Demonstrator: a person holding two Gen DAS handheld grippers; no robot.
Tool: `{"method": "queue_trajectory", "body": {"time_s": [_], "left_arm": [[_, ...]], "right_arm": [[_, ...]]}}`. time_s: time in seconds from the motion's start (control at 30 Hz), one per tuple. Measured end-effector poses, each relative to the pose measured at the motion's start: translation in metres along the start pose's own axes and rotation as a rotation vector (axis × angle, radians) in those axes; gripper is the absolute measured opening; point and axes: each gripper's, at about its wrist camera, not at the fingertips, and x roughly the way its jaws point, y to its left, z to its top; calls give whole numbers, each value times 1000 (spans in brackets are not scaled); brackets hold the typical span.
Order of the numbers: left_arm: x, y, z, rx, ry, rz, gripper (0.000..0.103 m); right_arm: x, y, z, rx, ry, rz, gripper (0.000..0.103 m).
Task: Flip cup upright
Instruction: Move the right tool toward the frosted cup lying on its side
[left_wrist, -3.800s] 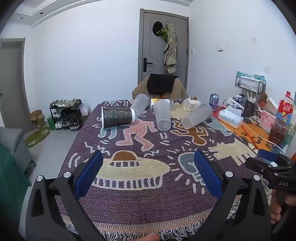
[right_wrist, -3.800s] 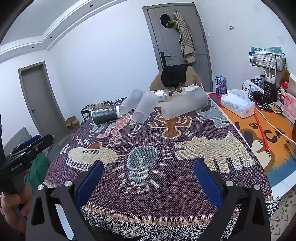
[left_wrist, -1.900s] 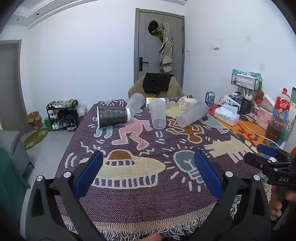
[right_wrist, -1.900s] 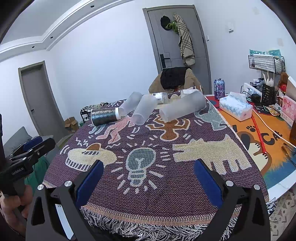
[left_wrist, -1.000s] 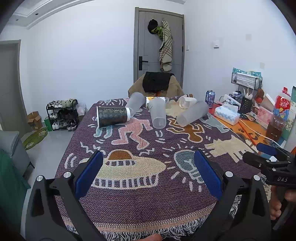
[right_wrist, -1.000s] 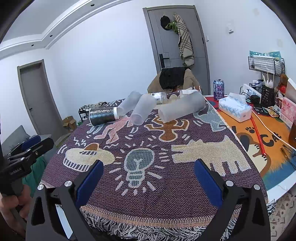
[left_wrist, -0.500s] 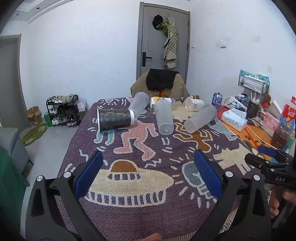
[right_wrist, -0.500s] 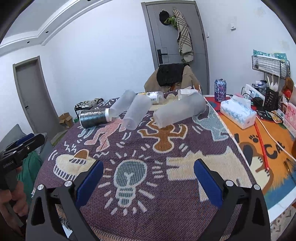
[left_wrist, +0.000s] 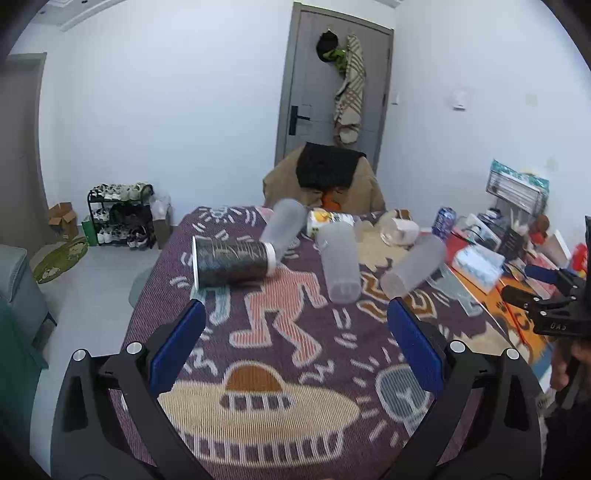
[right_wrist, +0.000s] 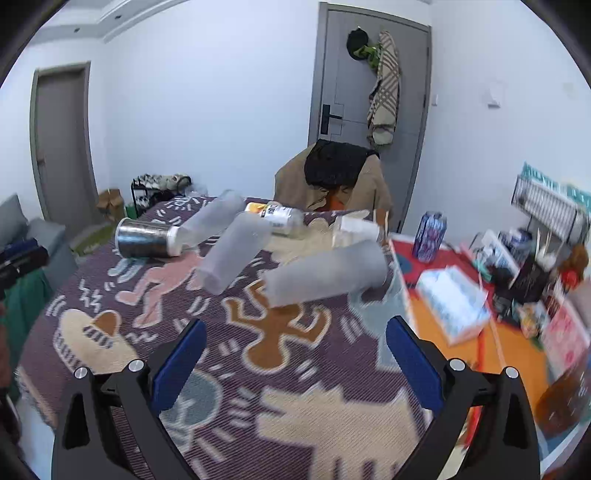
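Several cups lie on their sides on the patterned tablecloth (left_wrist: 280, 354). A dark patterned cup (left_wrist: 232, 263) lies at the left, also in the right wrist view (right_wrist: 147, 238). Three frosted cups lie near it: one behind (left_wrist: 282, 225), one in the middle (left_wrist: 340, 264), one at the right (left_wrist: 413, 269). In the right wrist view the right frosted cup (right_wrist: 325, 275) lies just ahead and the middle one (right_wrist: 236, 254) to its left. My left gripper (left_wrist: 295, 343) is open and empty, short of the cups. My right gripper (right_wrist: 291, 350) is open and empty, short of the frosted cup.
A small bottle (left_wrist: 328, 220) and a white mug (left_wrist: 400, 229) lie behind the cups. A can (right_wrist: 428, 236), tissue box (right_wrist: 454, 302) and desk clutter stand at the right on the orange mat. A chair with clothes (left_wrist: 325, 181) stands at the far table end.
Both grippers have moved forward over the table towards the cups, which now look larger. The jaws stay open. The cups have not moved.
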Motion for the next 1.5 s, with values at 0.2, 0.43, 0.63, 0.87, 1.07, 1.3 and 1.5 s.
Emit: {"method": "queue_trajectory", "body": {"time_s": [0.2, 0.43, 0.63, 0.87, 1.07, 1.3, 1.5], "left_arm": [[26, -4, 16, -13, -1, -19, 98], [58, -17, 47, 15, -11, -29, 98], [88, -20, 74, -17, -7, -42, 98], [138, -23, 99, -72, 53, -39, 98], [181, -18, 107, -161, 107, -42, 98], [220, -17, 107, -215, 159, -40, 98], [243, -14, 110, -215, 167, -32, 98]], "right_arm": [[26, -19, 31, -97, 25, -31, 95], [62, -49, 70, -217, 75, -42, 95], [85, -66, 101, -275, 106, -62, 95], [125, -76, 128, -376, 132, -72, 95], [171, -96, 134, -354, 164, -76, 94], [237, -99, 134, -394, 241, -66, 84], [292, -94, 135, -449, 311, -57, 78]]}}
